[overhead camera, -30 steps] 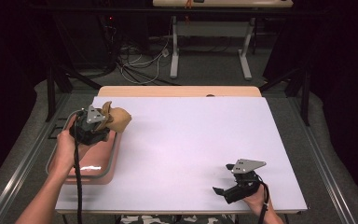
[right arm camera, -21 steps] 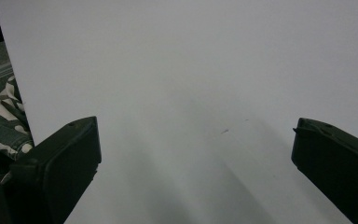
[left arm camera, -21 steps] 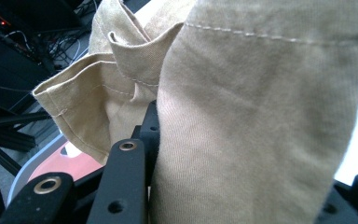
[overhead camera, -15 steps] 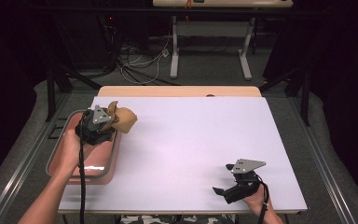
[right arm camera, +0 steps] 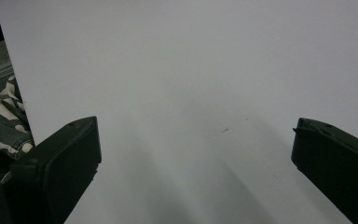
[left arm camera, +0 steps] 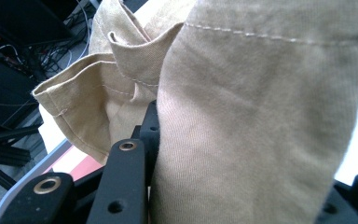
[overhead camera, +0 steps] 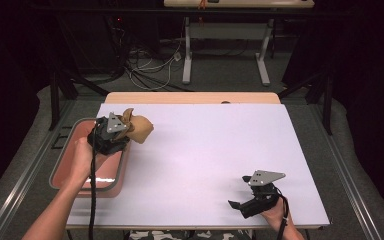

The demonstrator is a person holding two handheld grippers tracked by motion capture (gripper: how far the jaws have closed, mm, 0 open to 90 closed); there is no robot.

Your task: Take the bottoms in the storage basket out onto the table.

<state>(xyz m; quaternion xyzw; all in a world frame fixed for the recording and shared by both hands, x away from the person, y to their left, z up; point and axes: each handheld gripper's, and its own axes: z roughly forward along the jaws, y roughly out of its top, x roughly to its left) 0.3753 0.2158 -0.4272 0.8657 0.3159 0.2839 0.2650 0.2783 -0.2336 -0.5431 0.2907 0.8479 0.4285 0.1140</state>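
place: lab | signs: dark curtains [overhead camera: 10, 75] all round | loose cables [overhead camera: 150, 65] on floor | white table [overhead camera: 205, 160] | second bench [overhead camera: 230, 30] behind

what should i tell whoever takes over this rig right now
Left gripper: shut on the tan cloth, held bunched over the inner edge of the pink tray at the table's left.
Right gripper: open, nothing between the jaws, resting low on the white table at the near right corner.
Done: cloth is gripped and lifted off the tray.
Left: likely carry it onto the white table and set it down; the right gripper is free to help spread it.
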